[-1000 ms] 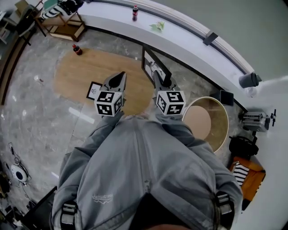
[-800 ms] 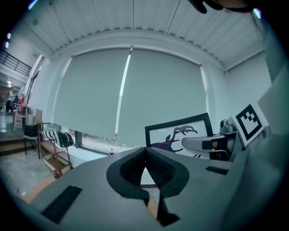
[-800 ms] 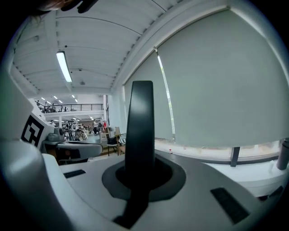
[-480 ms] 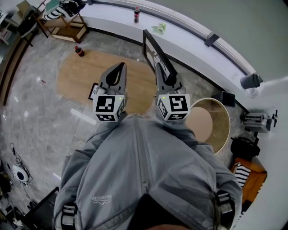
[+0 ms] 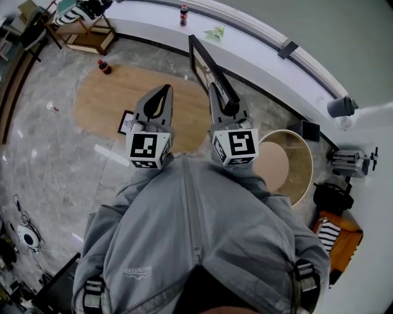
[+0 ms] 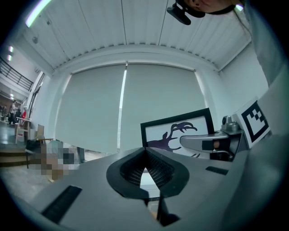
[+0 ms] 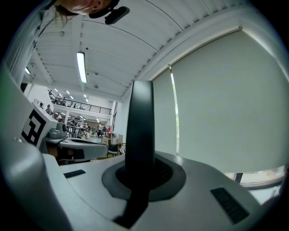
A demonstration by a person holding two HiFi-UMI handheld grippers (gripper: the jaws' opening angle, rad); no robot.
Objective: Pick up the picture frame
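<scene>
The picture frame (image 5: 207, 64) is black with a white print of a dark antlered deer, and it is held upright in the air above the oval wooden table (image 5: 104, 101). My right gripper (image 5: 223, 109) is shut on its lower edge. In the right gripper view the frame (image 7: 139, 135) stands edge-on between the jaws. My left gripper (image 5: 161, 93) is shut and holds nothing, level beside the right one. In the left gripper view the frame's face (image 6: 177, 131) shows to the right, with the right gripper (image 6: 212, 142) in front of it.
A smaller black frame (image 5: 126, 123) lies on the wooden table, with a cola bottle (image 5: 104, 66) at the table's far end. A second bottle (image 5: 183, 13) stands on the white ledge (image 5: 258, 55). A round wooden side table (image 5: 302, 168) is at the right.
Both grippers have risen together. The frame has come up with the right gripper and now reaches higher in the head view.
</scene>
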